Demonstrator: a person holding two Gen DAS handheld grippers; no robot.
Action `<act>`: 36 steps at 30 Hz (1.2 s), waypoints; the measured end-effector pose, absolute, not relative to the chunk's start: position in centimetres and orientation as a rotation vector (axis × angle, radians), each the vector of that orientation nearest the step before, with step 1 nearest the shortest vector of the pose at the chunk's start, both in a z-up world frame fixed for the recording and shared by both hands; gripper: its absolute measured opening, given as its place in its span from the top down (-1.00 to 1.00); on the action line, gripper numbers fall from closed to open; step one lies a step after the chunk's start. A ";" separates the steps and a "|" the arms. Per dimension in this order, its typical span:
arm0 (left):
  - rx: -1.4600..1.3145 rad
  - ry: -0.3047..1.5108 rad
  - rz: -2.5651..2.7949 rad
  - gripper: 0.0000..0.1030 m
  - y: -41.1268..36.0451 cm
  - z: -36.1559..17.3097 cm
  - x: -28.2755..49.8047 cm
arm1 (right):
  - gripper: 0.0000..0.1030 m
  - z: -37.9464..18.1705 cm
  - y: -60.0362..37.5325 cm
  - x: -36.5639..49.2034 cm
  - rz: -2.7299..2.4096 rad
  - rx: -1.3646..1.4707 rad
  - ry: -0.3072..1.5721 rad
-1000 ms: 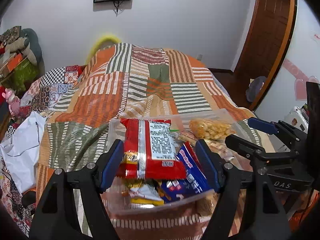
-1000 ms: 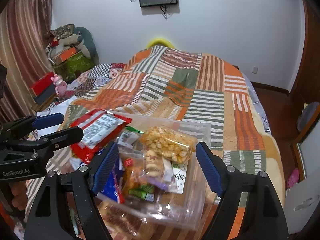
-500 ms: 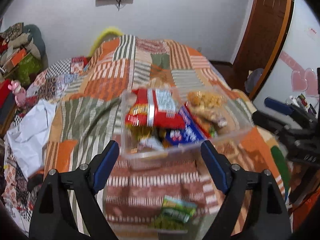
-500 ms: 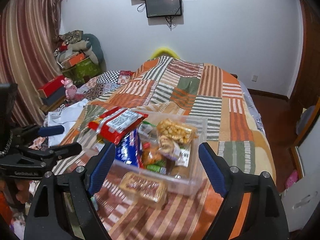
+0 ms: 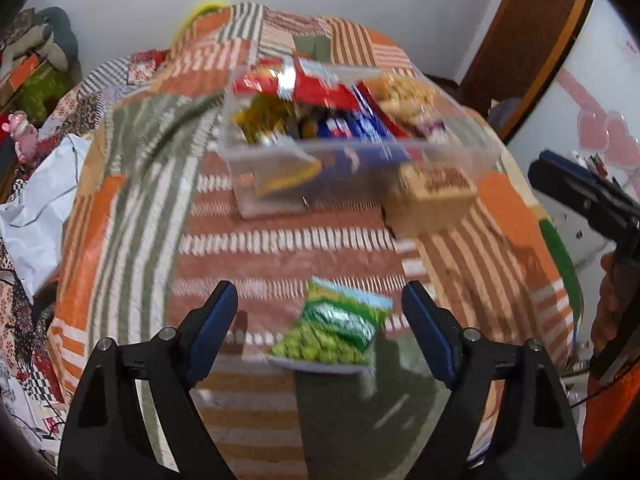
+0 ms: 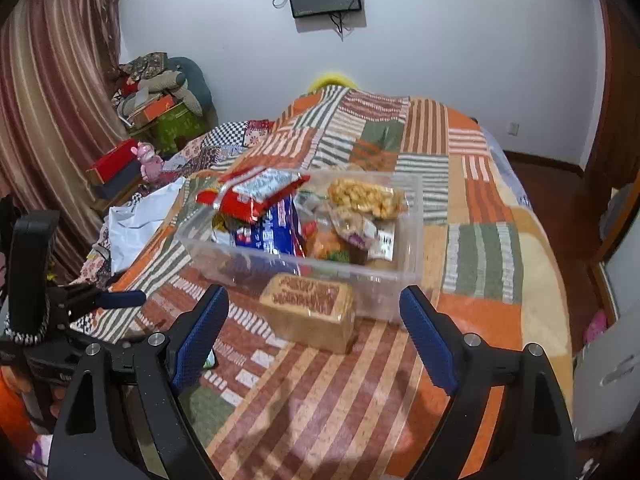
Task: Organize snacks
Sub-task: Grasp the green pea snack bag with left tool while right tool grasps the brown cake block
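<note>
the left tongs [image 5: 318, 316] are two black plastic arms that splay out like a fork, each ending in a long blue pad [image 5: 212, 328] with a fine ribbed face. a round silver screw head sits on each arm just behind the pad, and a second one farther back on the shoulder. the right tongs [image 6: 314, 318] are built the same way: black arms, blue textured pads [image 6: 426, 336], paired silver screws. in the right wrist view the other tool shows from the side as a black frame with a blue tip, pale lettering too small to read, and a black-and-white braided cord looped round its handle. an orange sleeve [image 5: 608, 412] shows at the edge.
</note>
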State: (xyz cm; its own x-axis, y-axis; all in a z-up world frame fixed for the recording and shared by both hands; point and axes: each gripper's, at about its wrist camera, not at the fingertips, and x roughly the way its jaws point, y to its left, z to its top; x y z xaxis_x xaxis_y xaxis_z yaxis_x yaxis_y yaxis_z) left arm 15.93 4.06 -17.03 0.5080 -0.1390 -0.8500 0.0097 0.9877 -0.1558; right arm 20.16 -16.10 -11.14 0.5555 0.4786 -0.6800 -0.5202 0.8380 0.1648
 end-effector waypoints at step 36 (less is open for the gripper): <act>-0.128 0.943 -0.030 -0.15 6.3 -19.2 14.9 | -0.81 -18.0 -11.8 23.7 0.531 -0.022 0.984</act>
State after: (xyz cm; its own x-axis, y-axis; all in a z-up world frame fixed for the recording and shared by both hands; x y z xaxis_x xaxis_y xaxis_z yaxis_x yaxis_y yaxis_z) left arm 14.93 6.29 -19.18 0.5878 -0.0812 -0.8049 -0.0303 0.9920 -0.1223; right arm 23.70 -11.77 -17.98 0.4375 0.4169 -0.7967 -0.4367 0.8730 0.2170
